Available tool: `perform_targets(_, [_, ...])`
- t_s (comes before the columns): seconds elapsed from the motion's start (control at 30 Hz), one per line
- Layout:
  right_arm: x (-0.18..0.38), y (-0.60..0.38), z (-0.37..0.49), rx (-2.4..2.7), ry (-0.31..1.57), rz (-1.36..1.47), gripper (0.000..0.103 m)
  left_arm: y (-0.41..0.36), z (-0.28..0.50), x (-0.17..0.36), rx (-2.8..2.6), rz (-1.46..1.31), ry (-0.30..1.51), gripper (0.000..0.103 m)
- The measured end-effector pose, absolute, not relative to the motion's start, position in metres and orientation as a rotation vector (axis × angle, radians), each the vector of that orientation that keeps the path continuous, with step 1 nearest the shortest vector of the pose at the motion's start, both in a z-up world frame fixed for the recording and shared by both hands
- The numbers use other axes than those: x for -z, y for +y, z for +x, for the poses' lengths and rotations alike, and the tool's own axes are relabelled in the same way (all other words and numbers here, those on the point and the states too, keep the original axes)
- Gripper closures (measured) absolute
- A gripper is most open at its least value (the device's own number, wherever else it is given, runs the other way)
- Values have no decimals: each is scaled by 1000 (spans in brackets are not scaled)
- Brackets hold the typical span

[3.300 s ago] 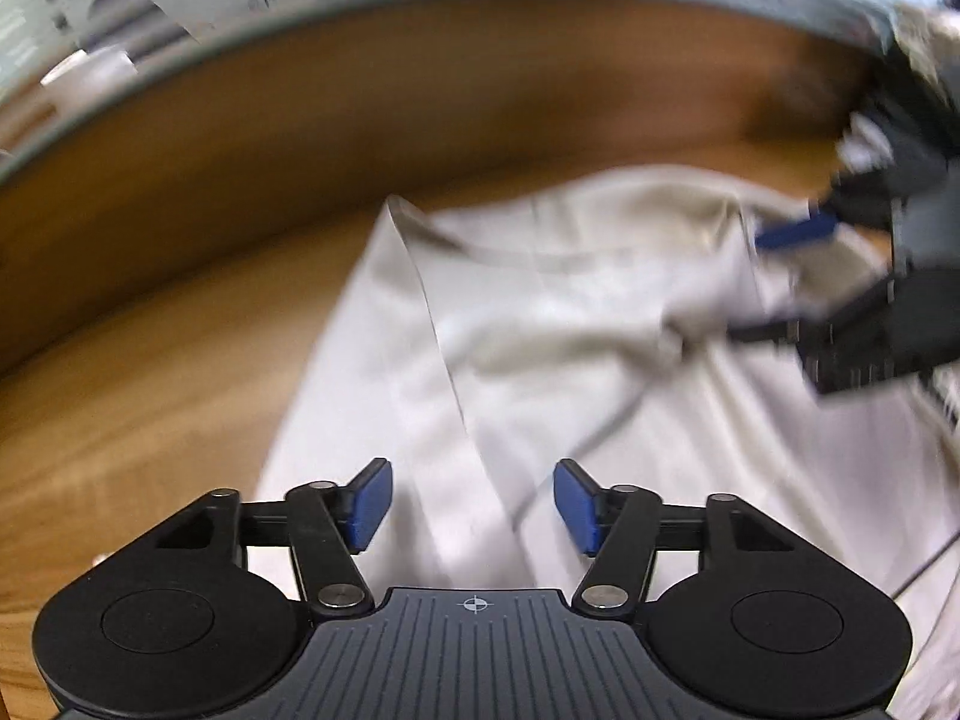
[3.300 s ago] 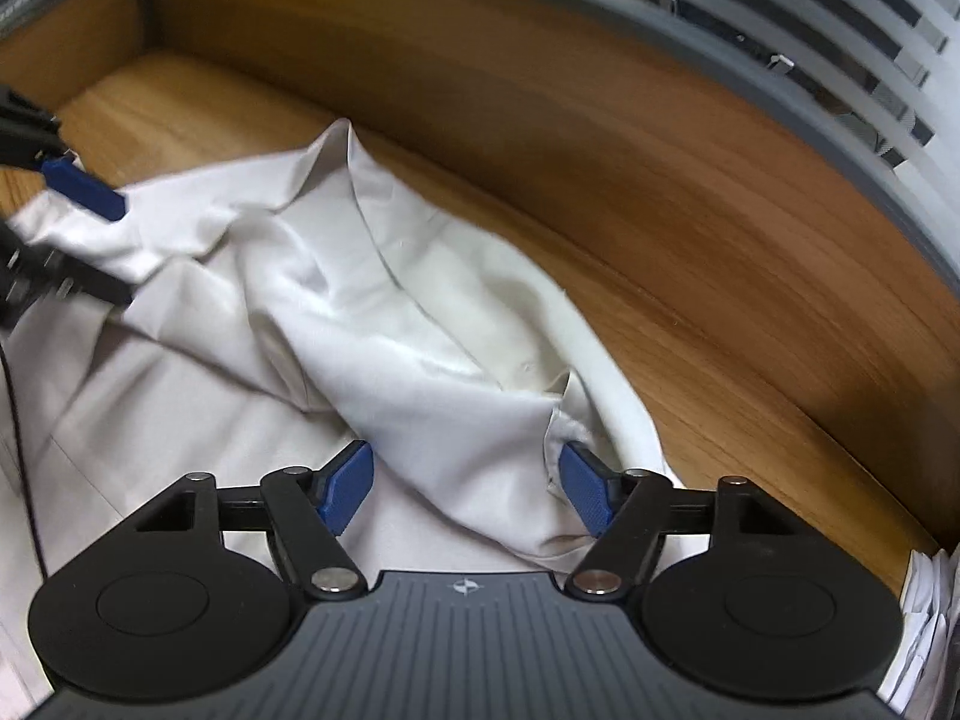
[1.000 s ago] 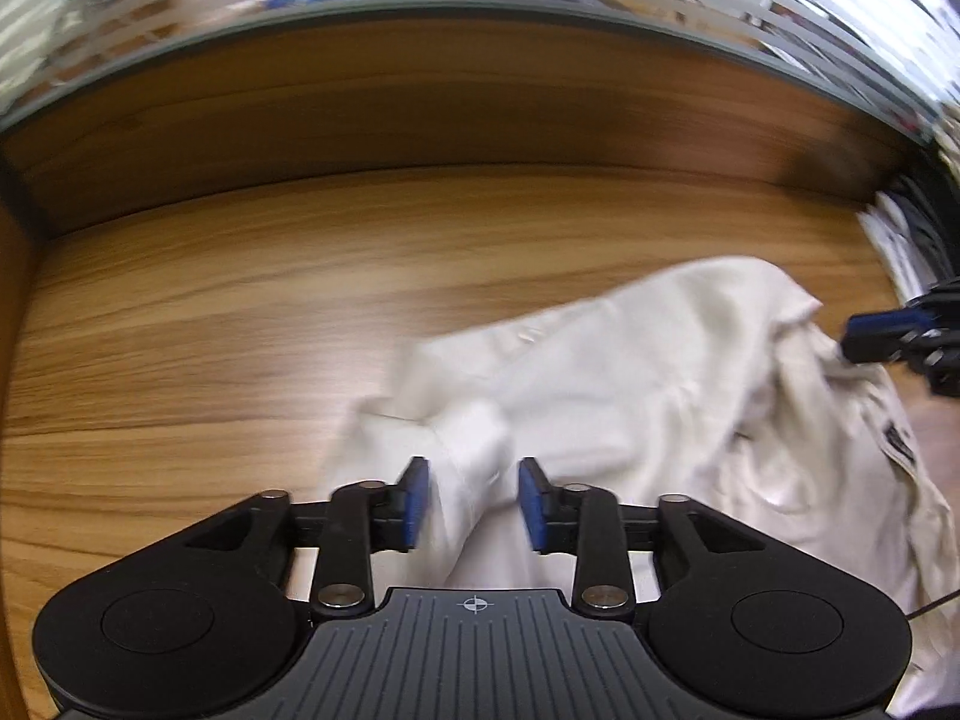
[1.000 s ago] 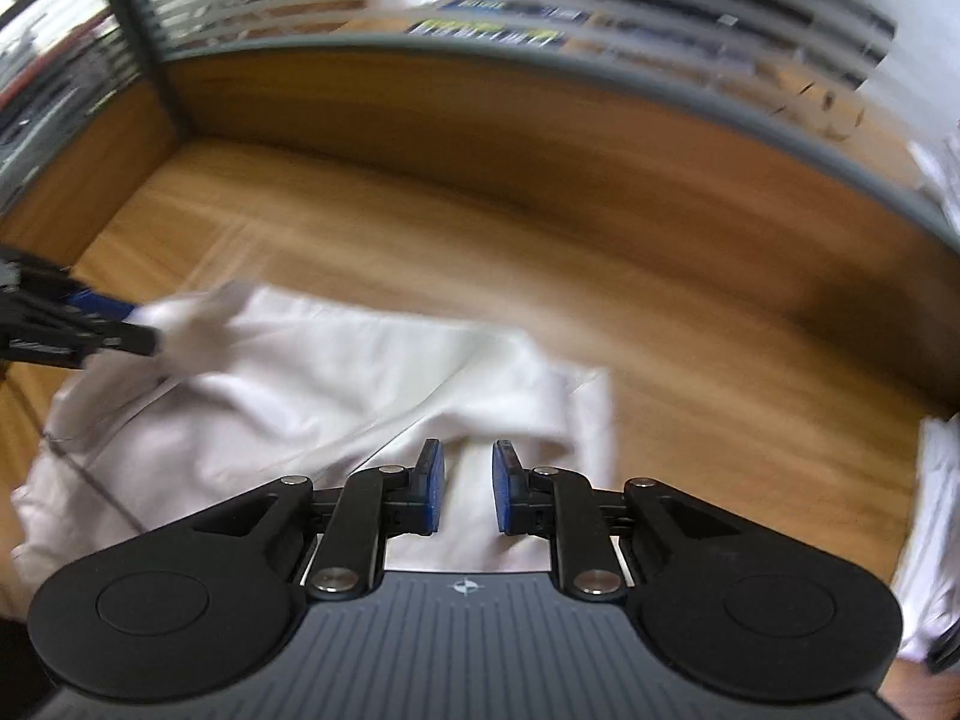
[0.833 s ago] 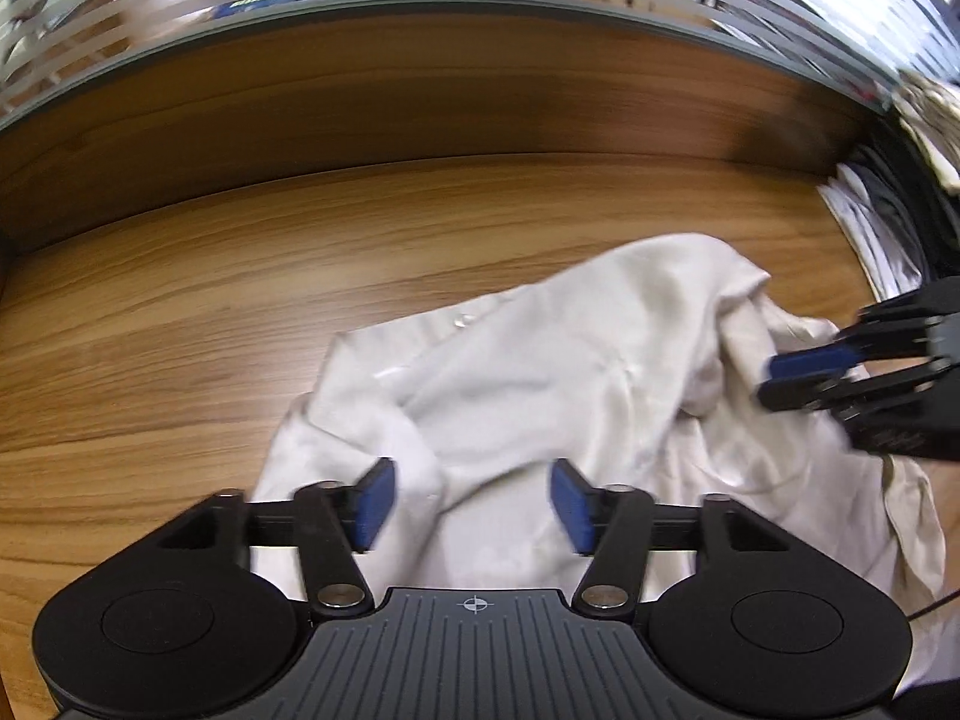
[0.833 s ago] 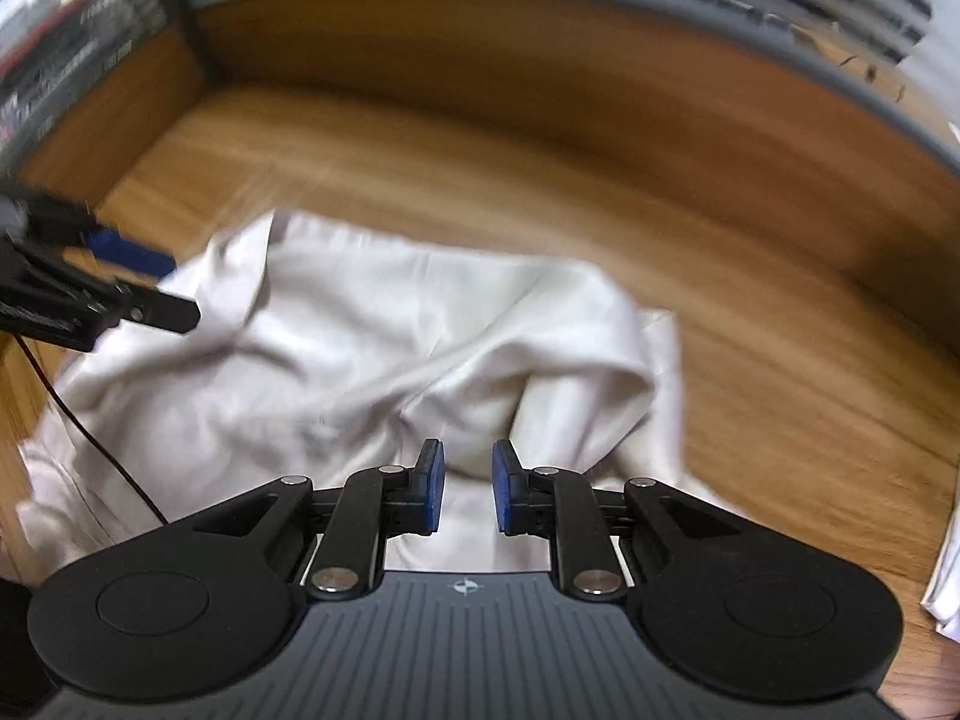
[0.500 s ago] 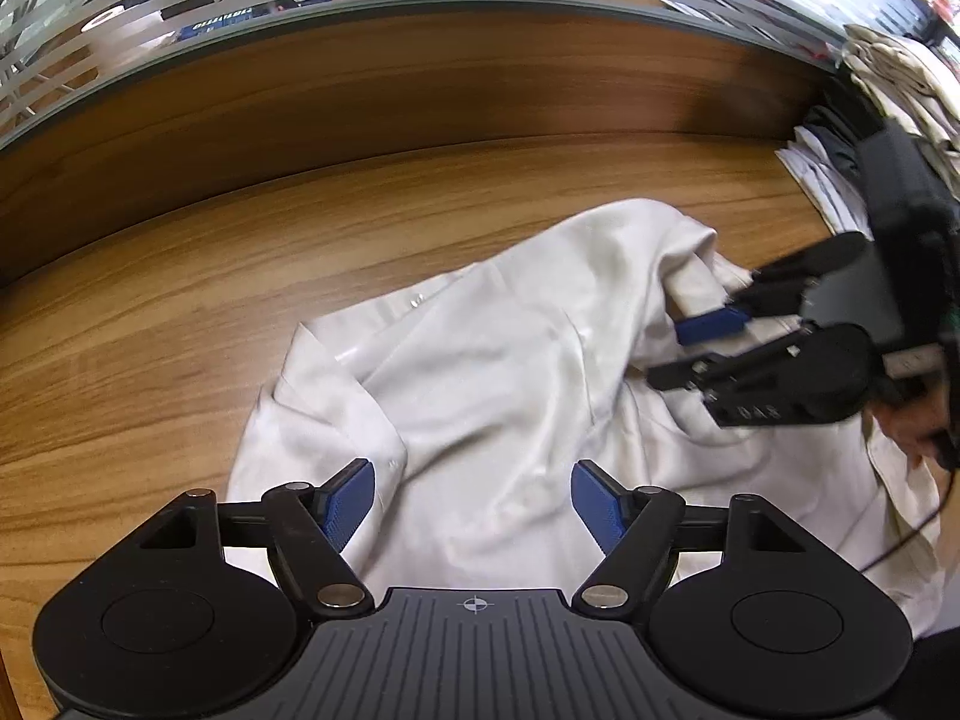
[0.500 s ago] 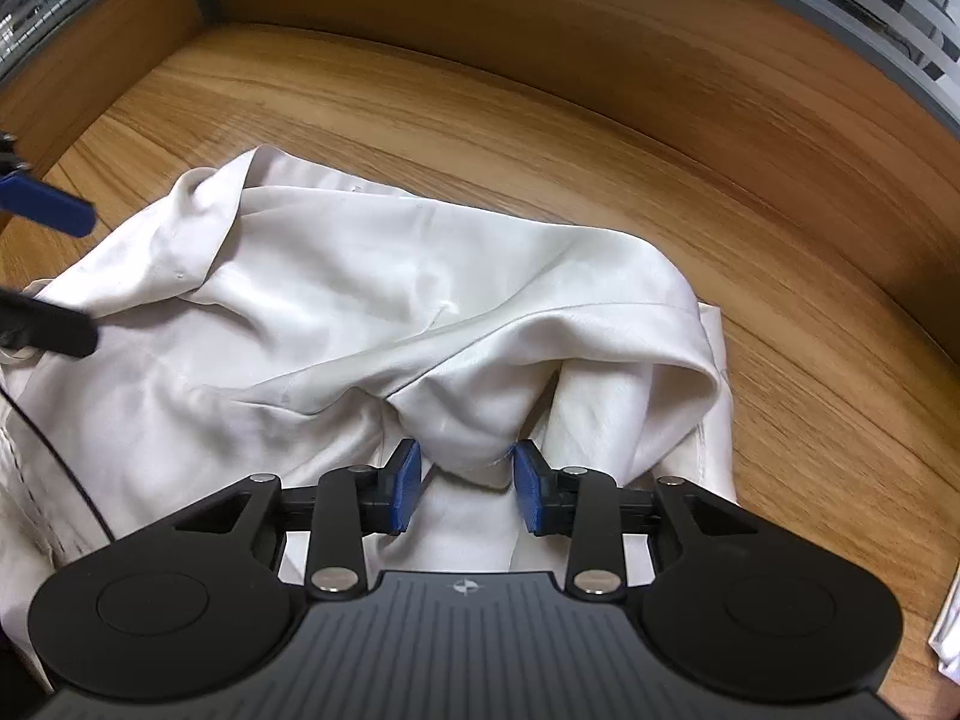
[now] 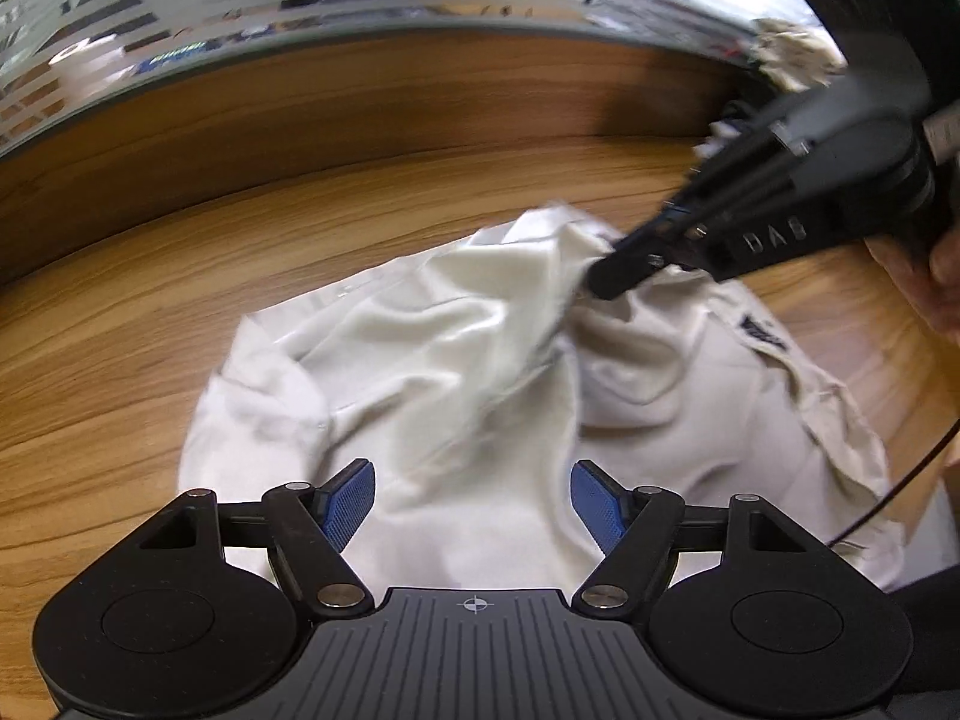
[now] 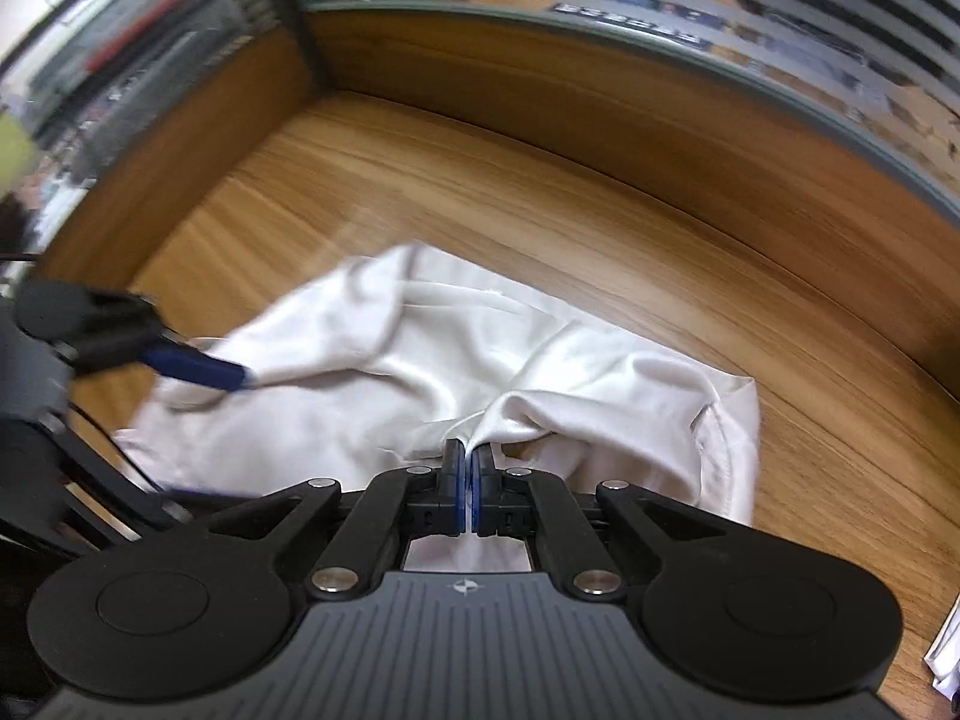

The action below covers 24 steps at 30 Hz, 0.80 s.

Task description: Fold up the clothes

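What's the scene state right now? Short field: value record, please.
garment: cream shirt, crumpled, unfolded
surface: wooden table
left gripper: jaws open wide above the near edge of the shirt, nothing gripped
right gripper: jaws shut on a pinched fold of the shirt
label: dark tag showing on the shirt's right side in the left wrist view
other: pale clothes heaped at the table's far right
fold progress: none visible yet

A wooden tabletop [image 9: 150, 312] is bounded at the far side by a wooden partition [image 10: 600, 96] topped with striped frosted glass [image 10: 810, 6]. A thin black cable [image 9: 900, 480] is seen at the right.
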State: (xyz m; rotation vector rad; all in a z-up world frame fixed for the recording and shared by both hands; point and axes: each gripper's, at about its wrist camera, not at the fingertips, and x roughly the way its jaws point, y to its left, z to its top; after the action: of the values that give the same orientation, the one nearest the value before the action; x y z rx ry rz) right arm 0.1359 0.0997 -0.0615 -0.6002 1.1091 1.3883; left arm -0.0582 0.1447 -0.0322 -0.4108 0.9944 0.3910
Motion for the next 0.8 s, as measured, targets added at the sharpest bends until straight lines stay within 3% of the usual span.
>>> perform_targets(0.27, [29,137,99,-1561,1181,-561,101,128,-70,23,-361,-413,954,28])
perform_targets(0.53, [40,151,99,-1483,1115,-578,96,135,-85,35,-429,-457,960,29])
perform_targets(0.8, [73,104,120,-1351,1160,-606,95,131,-72,55,-392,-436,976,38])
